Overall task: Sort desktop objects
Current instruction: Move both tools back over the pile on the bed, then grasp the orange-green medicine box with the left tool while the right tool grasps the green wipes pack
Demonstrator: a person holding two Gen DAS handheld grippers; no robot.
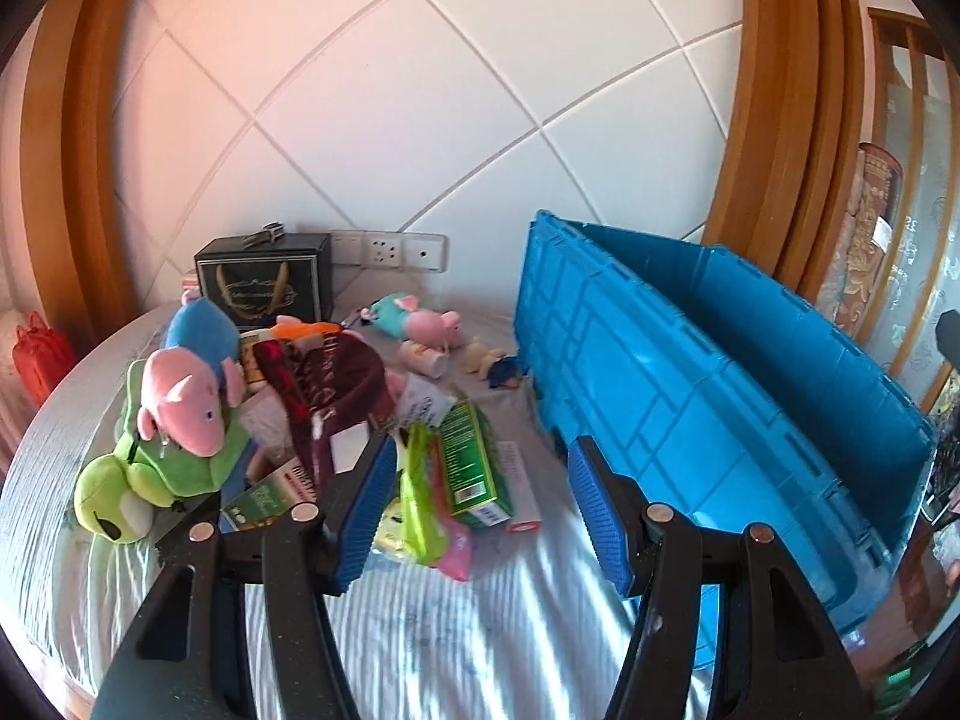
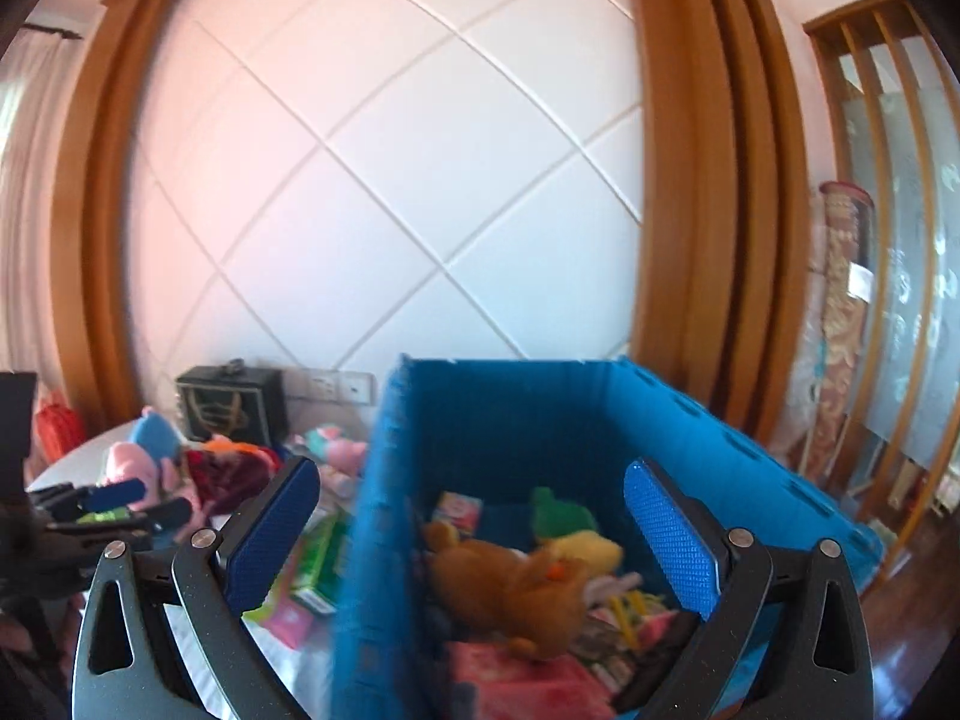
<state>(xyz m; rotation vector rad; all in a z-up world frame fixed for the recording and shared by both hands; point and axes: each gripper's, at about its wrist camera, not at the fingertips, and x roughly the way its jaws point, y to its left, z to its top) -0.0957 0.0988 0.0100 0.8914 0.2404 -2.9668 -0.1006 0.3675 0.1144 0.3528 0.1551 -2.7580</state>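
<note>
A pile of things lies on the round table (image 1: 420,630): a pink pig plush (image 1: 183,402) on a green frog plush (image 1: 150,474), a maroon cloth (image 1: 324,384), a green box (image 1: 468,462) and a lime packet (image 1: 420,498). My left gripper (image 1: 483,510) hovers open just before the green box, with nothing pressed between its blue pads. The blue crate (image 1: 720,390) stands to its right. My right gripper (image 2: 471,534) is open above the blue crate (image 2: 510,420), over a brown plush (image 2: 510,582) and a yellow-green plush (image 2: 570,534) lying inside.
A black gift box (image 1: 264,282) stands at the wall by the sockets (image 1: 384,251), with a teal and pink plush (image 1: 414,315) before it. A red bag (image 1: 39,354) sits beyond the table's left edge. The left gripper (image 2: 114,504) shows at the right wrist view's left side.
</note>
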